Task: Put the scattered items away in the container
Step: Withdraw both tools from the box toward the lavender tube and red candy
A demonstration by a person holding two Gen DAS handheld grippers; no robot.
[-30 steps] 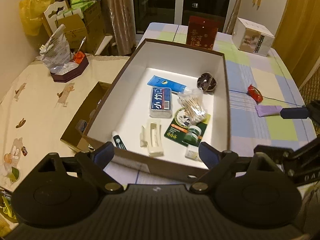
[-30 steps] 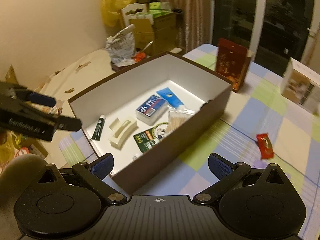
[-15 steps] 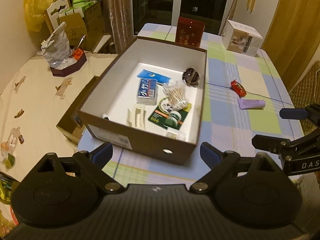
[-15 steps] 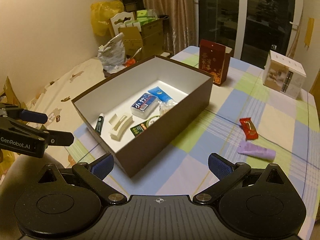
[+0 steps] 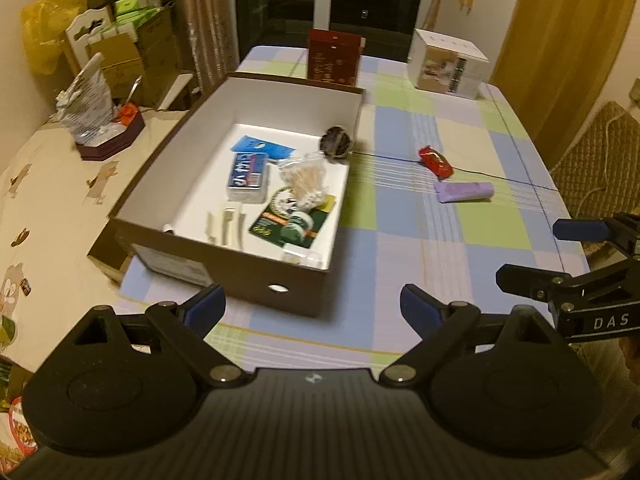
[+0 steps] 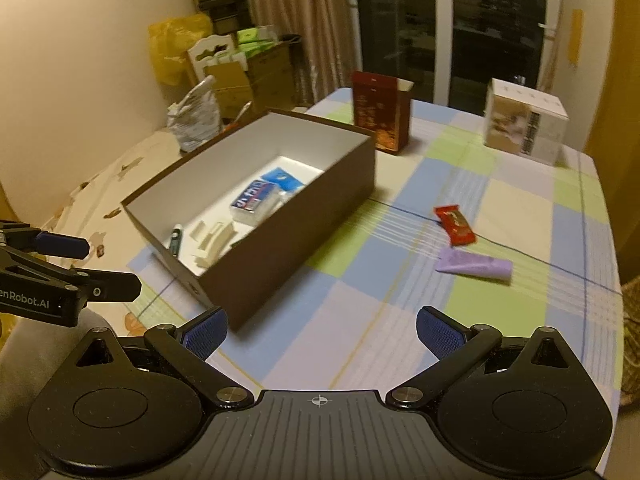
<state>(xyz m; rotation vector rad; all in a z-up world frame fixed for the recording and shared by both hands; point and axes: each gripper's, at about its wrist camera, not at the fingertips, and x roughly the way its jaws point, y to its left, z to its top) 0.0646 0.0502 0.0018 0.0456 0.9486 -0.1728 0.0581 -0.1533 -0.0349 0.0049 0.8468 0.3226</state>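
Your left gripper [image 5: 310, 306] sits low in the left wrist view with its blue-padded fingers spread wide and nothing between them, poised above the near edge of the checked tablecloth [image 5: 404, 248]. Your right gripper [image 6: 322, 326] is the same in its own view: jaws wide apart, empty, held over the cloth in front of the box's near corner. The brown box [image 5: 224, 270] with the white inside fills the centre-left of the left wrist frame, and it already holds a blue-and-white packet [image 5: 247, 172], a blue sachet [image 5: 260, 147], a bag of cotton swabs [image 5: 304, 178], a green card [image 5: 292, 222], a cream clip [image 5: 226, 226] and a dark round item [image 5: 337, 142] in its far right corner. A dark pen [image 6: 175, 240] shows near the box's front wall in the right wrist view. Two things lie loose on the cloth, right of centre in both frames: a red wrapped snack [image 5: 435, 161] and, just below it, a lilac tube [image 5: 464, 192] lying on its side. They sit near each other, well apart from the box and from both grippers. At the top of the frame stand a dark red carton [image 5: 333, 60] and a white box [image 5: 448, 64].
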